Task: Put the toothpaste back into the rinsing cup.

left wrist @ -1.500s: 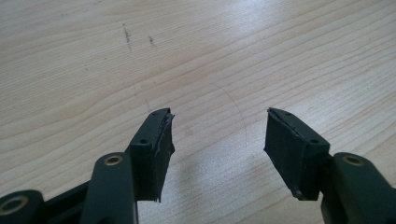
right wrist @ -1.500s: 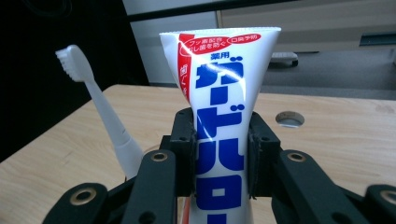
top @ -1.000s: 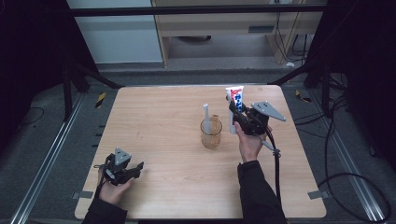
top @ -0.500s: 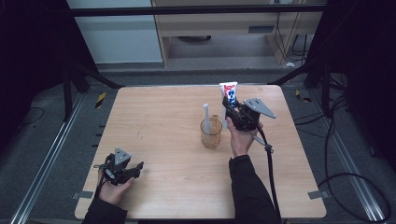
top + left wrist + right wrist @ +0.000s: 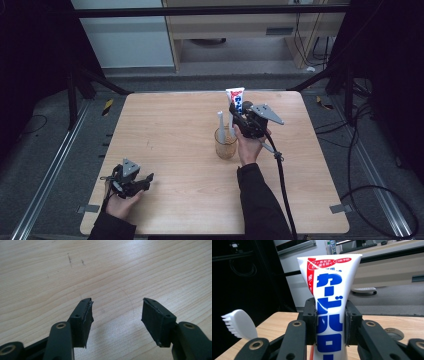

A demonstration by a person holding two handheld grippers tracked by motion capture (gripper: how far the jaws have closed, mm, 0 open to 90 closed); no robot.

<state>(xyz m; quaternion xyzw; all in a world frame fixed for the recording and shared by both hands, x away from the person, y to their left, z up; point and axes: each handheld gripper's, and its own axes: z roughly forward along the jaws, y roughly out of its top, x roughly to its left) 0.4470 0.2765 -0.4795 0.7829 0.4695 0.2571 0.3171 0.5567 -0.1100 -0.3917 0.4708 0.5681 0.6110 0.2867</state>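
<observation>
- Dark floor and black frame posts surround my light wooden table (image 5: 165,135), with a pale cabinet beyond its far edge.
- My right claw (image 5: 239,111) sits over the table's middle, a little toward the far right corner, and points away from me.
- Its jaws are clamped on a toothpaste tube (image 5: 236,99), white with red and blue print.
- From the right claw's own camera, the tube (image 5: 329,315) stands upright between the two black pads, flat crimped end at the top, and both pads press its sides.
- Just to the left of that claw stands a clear amber cup (image 5: 226,144), near the middle of the table.
- A white toothbrush (image 5: 220,127) stands in the cup, head up; its bristled head (image 5: 238,323) shows to the left of the tube in the right claw's camera.
- The tube is held above the cup's right side; I cannot tell whether its lower end is inside the rim.
- My left claw (image 5: 131,182) rests low near the table's near left corner, well apart from the cup.
- Its jaws (image 5: 117,315) stand wide apart with only bare wood between them.
</observation>
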